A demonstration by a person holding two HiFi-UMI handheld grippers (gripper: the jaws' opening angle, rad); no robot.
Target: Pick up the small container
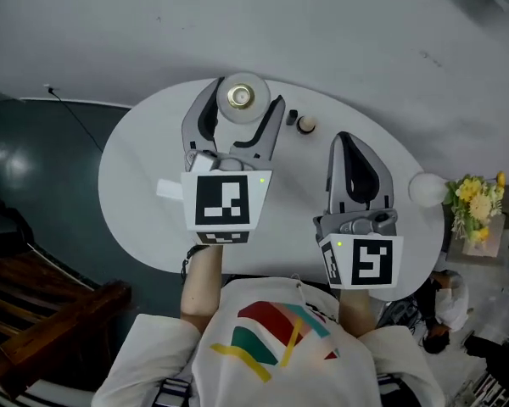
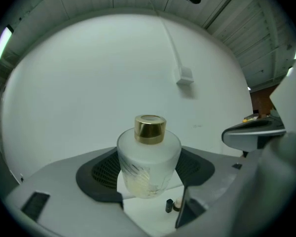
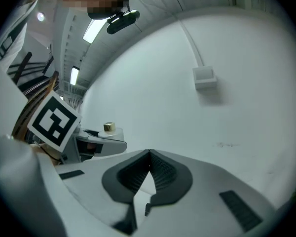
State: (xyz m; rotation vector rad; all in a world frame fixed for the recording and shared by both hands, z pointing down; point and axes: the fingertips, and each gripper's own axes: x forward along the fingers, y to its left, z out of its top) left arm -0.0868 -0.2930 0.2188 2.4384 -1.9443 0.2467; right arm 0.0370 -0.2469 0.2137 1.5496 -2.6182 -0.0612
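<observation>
Left forearm [image 1: 202, 282]: reaches forward from the body, in line with its tool, over the near rim of the white oval table [image 1: 144, 193].
Right gripper [image 1: 346, 142]: hangs over the table's right part, well apart from the container. Its jaws meet at the tips with nothing between them.
Left gripper [image 1: 242, 108]: stretched further out than the right one. Its jaws stand one on each side of the container, ribbed pads pressed to its flanks.
Frosted glass container [image 2: 149, 162]: upright between the left jaws, towards the table's far edge, with its gold cap [image 2: 150, 129] uppermost. Whether its base has cleared the tabletop cannot be told.
Small dark piece [image 1: 292, 117] and round stopper [image 1: 305, 124]: lie on the table just to the right of the container, untouched.
Step in hand: the grasp looks made, so this is likely the lift.
Next move: probably a straight, level rise. The glass is smooth and rounded, so the squeeze needs to hold firm, and any tilt risks a slip.
</observation>
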